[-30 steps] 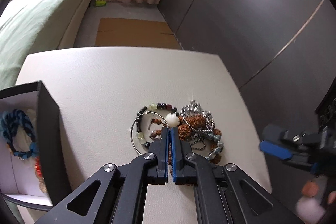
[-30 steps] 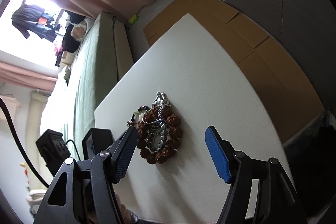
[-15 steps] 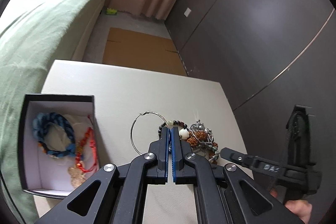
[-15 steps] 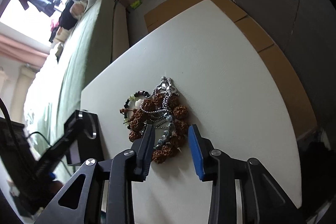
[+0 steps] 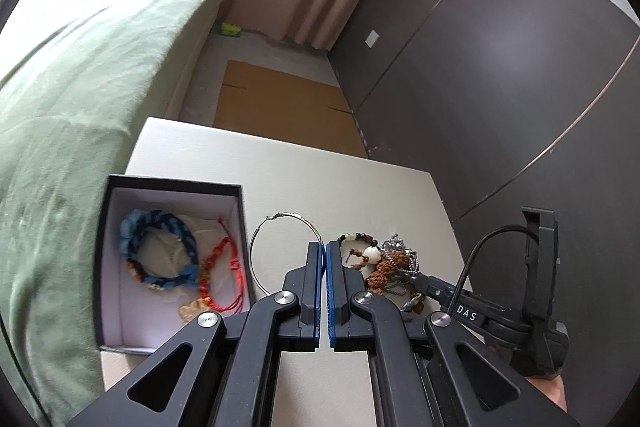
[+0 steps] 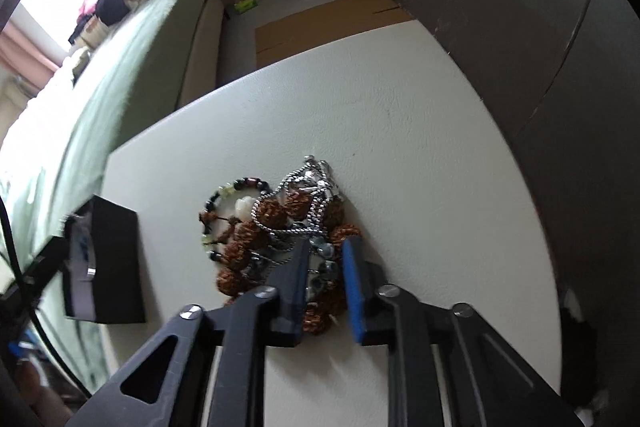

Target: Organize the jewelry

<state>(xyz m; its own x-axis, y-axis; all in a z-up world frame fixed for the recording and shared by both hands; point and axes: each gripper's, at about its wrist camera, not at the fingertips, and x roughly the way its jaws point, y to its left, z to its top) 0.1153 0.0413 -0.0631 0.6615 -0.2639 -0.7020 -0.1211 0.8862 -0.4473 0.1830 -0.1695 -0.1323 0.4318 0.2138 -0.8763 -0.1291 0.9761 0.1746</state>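
A tangle of jewelry (image 5: 390,263) lies on the white table (image 5: 320,187): brown seed beads, a silver chain, a dark bead bracelet. My left gripper (image 5: 324,247) is shut on the edge of a thin silver hoop earring (image 5: 251,255), which hangs clear of the pile. Left of it stands a black box (image 5: 103,267) holding a blue braided bracelet (image 5: 184,231) and a red cord bracelet (image 5: 236,267). My right gripper (image 6: 326,267) is down on the near side of the pile (image 6: 280,219), its jaws closing with grey glass beads (image 6: 322,269) between them.
A green bed (image 5: 80,67) runs along the table's left side. Flat cardboard (image 5: 280,99) lies on the floor beyond the table. A dark wardrobe wall (image 5: 500,67) stands to the right. A hand (image 5: 548,391) holds the right gripper at the lower right.
The left gripper rose and drew back from the pile with the hoop, bringing the whole box into view. The right gripper came down over the pile and its jaws narrowed around the grey beads.
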